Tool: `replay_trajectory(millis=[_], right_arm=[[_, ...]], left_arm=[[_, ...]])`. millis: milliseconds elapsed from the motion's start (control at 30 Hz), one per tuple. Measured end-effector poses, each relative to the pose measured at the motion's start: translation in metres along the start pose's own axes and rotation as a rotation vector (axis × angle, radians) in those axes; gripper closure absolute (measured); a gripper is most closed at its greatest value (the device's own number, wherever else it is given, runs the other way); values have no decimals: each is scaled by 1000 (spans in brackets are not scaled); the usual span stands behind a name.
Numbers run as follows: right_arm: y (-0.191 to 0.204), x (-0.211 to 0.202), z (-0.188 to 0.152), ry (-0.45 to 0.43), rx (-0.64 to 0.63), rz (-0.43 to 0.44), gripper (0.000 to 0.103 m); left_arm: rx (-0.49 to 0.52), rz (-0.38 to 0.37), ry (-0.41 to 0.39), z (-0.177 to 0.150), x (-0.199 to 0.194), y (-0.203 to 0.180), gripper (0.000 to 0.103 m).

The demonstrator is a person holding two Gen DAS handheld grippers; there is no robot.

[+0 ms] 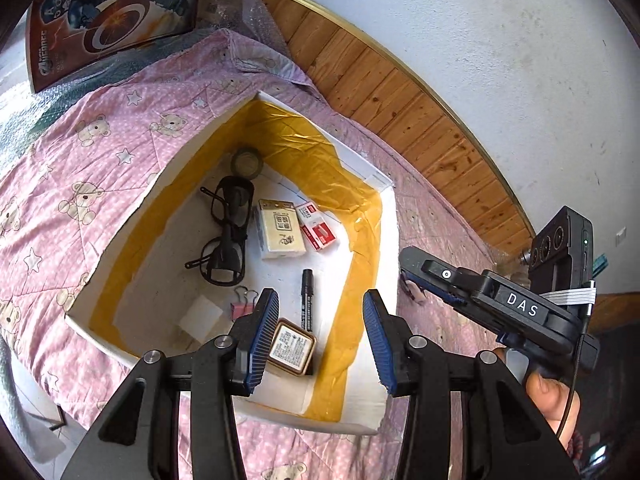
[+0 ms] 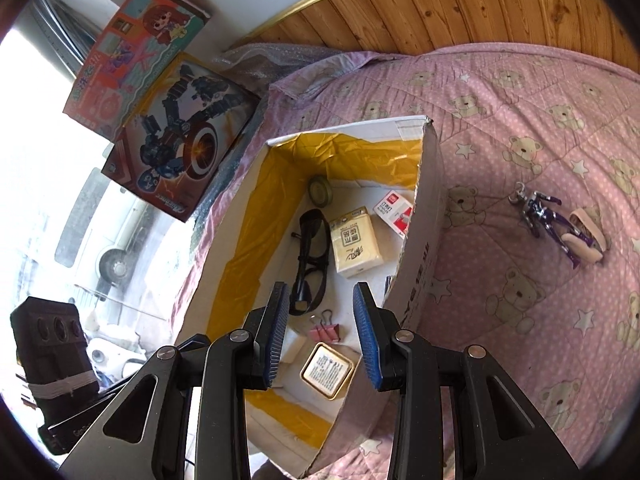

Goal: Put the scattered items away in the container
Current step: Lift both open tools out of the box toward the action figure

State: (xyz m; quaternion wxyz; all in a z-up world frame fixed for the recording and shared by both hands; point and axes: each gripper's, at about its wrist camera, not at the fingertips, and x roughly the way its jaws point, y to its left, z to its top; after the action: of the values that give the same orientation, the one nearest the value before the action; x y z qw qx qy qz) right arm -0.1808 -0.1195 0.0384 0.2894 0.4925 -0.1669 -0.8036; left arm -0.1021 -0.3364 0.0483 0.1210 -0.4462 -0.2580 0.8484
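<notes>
- Two grippers, left gripper (image 1: 320, 336) and right gripper (image 2: 320, 332), hang above the box (image 2: 428, 216), jaws spread apart, holding nothing.
- Inside the box: glasses (image 1: 226, 232), tissue pack (image 1: 280, 234), marker (image 1: 307, 298), gold tin (image 2: 327, 371).
- Right of the box, well apart on the quilt (image 2: 520, 300): purple figure (image 2: 554, 222).

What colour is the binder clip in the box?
Pink, with metal wire handles. The binder clip shows best in the right wrist view, unobstructed.
</notes>
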Motion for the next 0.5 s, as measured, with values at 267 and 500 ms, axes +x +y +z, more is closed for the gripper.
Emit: replay_trajectory(millis=[267, 500], right_arm=[[-12, -20, -48, -19, 70, 63, 66], [-47, -49, -74, -62, 158, 74, 66]], left_arm=[[78, -16, 26, -21, -3, -38, 57], [144, -27, 59, -43, 1, -70, 57]])
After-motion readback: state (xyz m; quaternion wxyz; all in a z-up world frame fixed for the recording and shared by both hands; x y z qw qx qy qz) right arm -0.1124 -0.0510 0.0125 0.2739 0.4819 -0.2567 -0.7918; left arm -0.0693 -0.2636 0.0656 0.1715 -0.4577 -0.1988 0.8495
